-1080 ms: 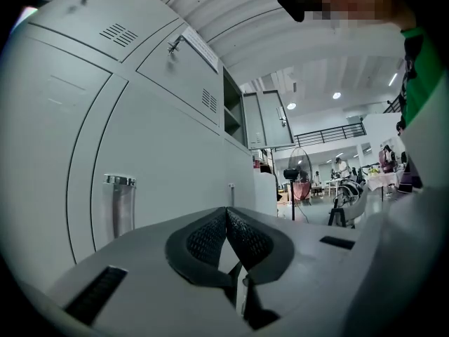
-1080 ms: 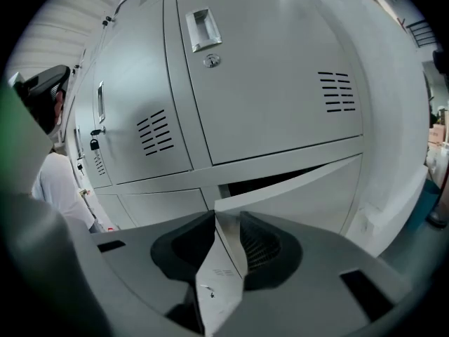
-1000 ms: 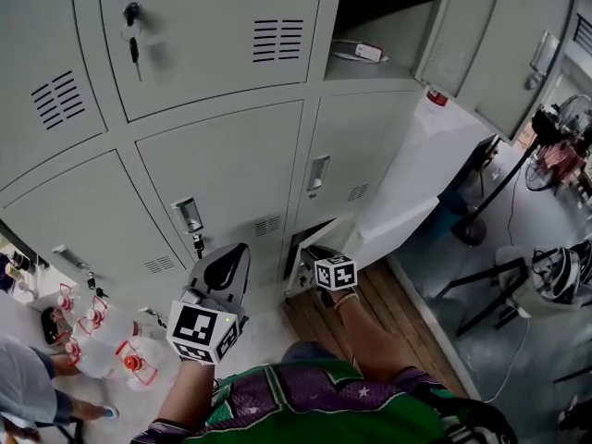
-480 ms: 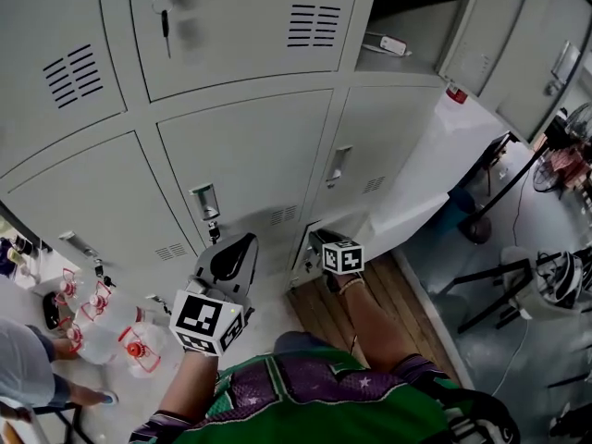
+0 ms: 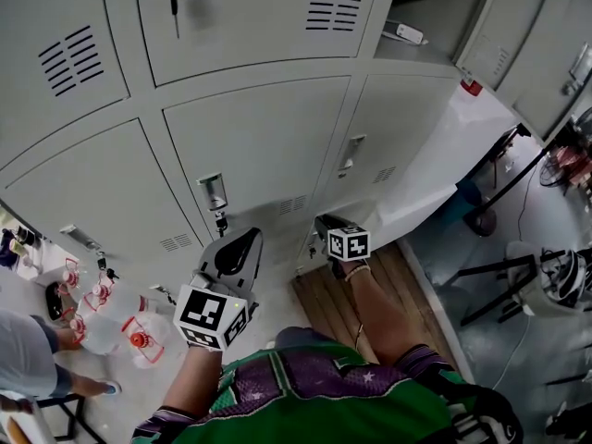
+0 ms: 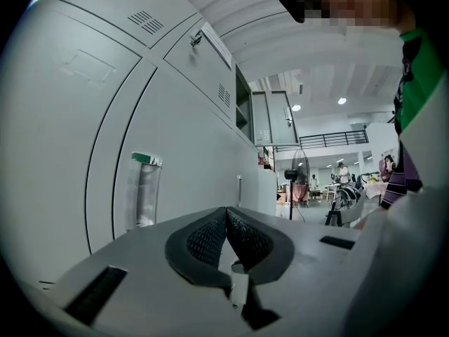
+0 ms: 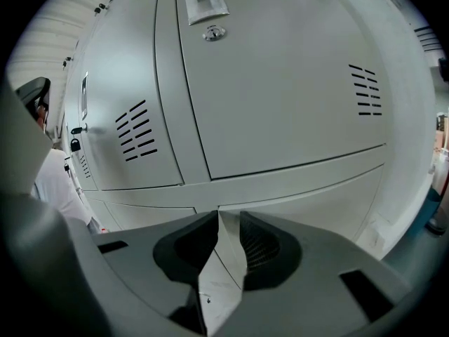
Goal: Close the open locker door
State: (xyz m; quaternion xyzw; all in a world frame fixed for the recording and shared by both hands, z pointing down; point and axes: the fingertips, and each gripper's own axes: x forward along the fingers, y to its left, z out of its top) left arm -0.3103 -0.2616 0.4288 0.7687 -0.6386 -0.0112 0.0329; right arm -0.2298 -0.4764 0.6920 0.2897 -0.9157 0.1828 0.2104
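The pale grey metal locker door (image 7: 219, 286), in the bottom row beside the brown wooden floor boards (image 5: 335, 305), stands barely ajar, with only the last push left. Your right gripper (image 7: 228, 223), jaws just closing, pinches the door's free edge. Your left gripper (image 6: 226, 217) hangs closed and empty.

- Your right gripper (image 7: 229, 216) has just been closing its jaws; they now pinch the edge of the thin grey metal locker door (image 7: 222, 265).
- Beyond it stands a closed grey locker front (image 7: 280, 90) with dark vent slots (image 7: 137, 132).
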